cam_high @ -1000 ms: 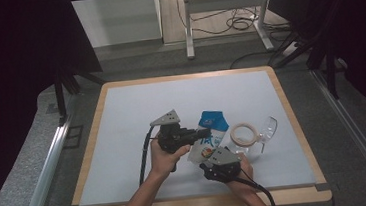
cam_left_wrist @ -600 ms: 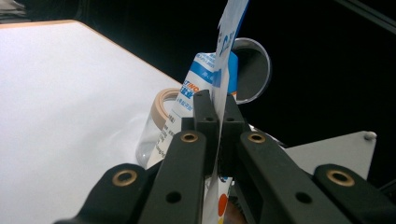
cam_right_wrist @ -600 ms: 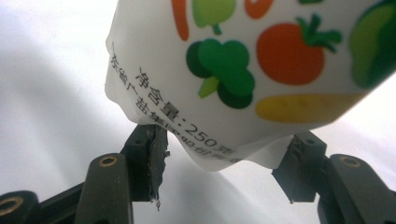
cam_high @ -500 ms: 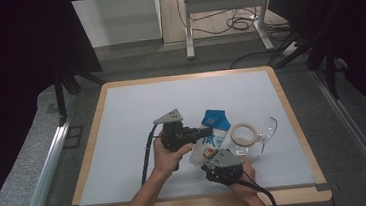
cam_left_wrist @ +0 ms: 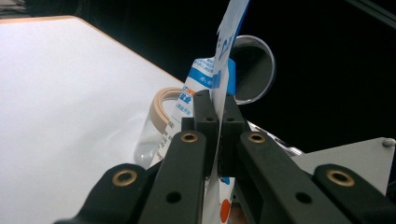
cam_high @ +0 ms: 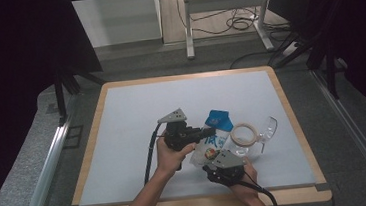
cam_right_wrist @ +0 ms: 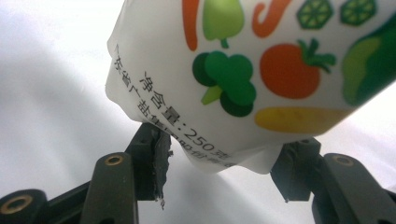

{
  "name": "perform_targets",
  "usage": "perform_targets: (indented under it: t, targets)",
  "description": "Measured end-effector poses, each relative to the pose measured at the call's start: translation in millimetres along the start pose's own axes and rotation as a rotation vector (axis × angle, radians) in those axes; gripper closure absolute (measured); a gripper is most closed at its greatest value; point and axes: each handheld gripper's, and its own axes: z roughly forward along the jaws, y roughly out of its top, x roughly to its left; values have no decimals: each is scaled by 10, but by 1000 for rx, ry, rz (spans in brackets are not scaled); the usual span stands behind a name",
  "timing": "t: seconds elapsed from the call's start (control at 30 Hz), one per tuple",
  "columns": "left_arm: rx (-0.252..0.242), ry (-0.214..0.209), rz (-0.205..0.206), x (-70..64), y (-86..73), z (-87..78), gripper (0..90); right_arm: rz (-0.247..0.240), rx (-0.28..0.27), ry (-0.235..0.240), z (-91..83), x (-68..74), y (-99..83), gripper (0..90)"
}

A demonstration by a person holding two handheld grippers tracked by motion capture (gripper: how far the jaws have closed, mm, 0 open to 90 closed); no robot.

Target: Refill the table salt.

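A white and blue pouch [cam_high: 216, 141] printed with vegetables is held up over the white mat. My left gripper [cam_high: 210, 130] is shut on its upper edge, and in the left gripper view the jaws of this gripper [cam_left_wrist: 215, 116] pinch the thin pouch [cam_left_wrist: 223, 56] edge-on. My right gripper [cam_high: 212, 157] sits below the pouch, near the front edge. In the right gripper view it [cam_right_wrist: 224, 163] stands open, with the pouch's crumpled bottom [cam_right_wrist: 243, 70] hanging between the jaws.
A clear glass jar [cam_high: 246, 135] with a tan rim lies on its side just right of the pouch, its round clear end [cam_high: 269, 125] pointing right. The white mat [cam_high: 137, 117] has a wooden frame [cam_high: 88, 156]. Cables trail from both grippers.
My left gripper has drifted slightly to the right with the pouch. The right gripper has stayed almost still under the pouch.
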Motion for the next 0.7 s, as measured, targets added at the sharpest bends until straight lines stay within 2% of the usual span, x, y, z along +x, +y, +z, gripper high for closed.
perform_targets:
  t: [0.7]
  targets:
    - [36,13,-3,28,61,120,900,8,0,7,-33,-19,-20,491]
